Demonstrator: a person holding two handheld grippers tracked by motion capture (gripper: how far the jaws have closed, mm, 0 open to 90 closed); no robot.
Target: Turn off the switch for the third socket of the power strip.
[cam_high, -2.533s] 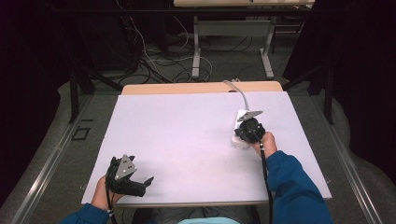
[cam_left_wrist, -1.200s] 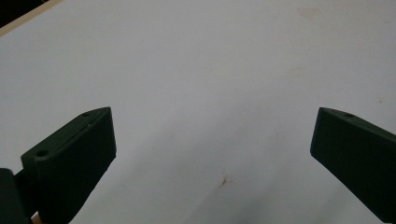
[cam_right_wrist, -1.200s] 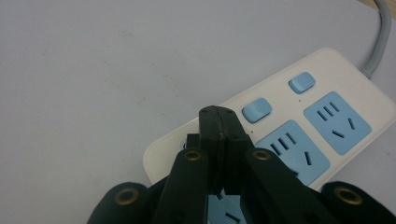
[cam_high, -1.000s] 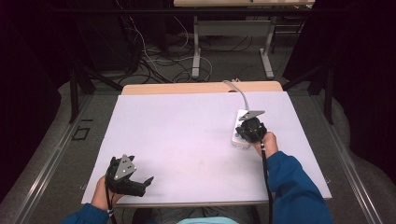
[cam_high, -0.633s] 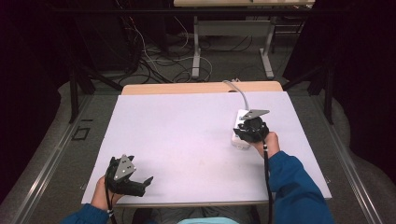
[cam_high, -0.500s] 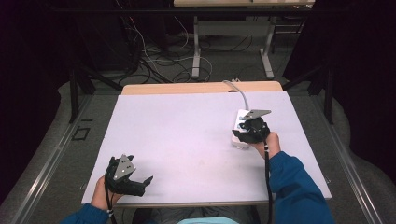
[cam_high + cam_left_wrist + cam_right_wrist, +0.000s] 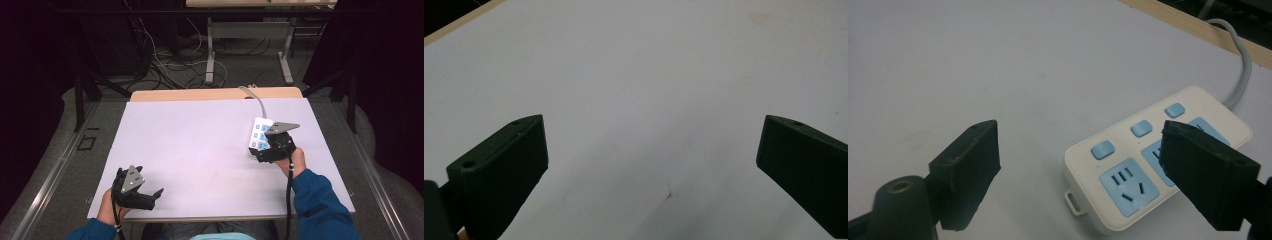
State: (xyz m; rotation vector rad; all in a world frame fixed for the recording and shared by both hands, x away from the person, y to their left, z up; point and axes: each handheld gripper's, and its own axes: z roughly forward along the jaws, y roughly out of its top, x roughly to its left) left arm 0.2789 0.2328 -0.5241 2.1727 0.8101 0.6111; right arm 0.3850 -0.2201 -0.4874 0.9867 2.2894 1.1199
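right tongs [image 7: 1078, 165]: just spread, above power strip [image 7: 1148, 165] (nothing pinched) | left tongs [image 7: 651, 165]: spread

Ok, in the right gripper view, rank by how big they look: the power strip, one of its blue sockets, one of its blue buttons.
1. Power strip
2. Socket
3. Button

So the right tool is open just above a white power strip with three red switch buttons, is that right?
Not quite: the buttons are light blue, not red, as the right gripper view shows. The rest holds: the right tool is open, jaws having just spread, just above the white power strip.
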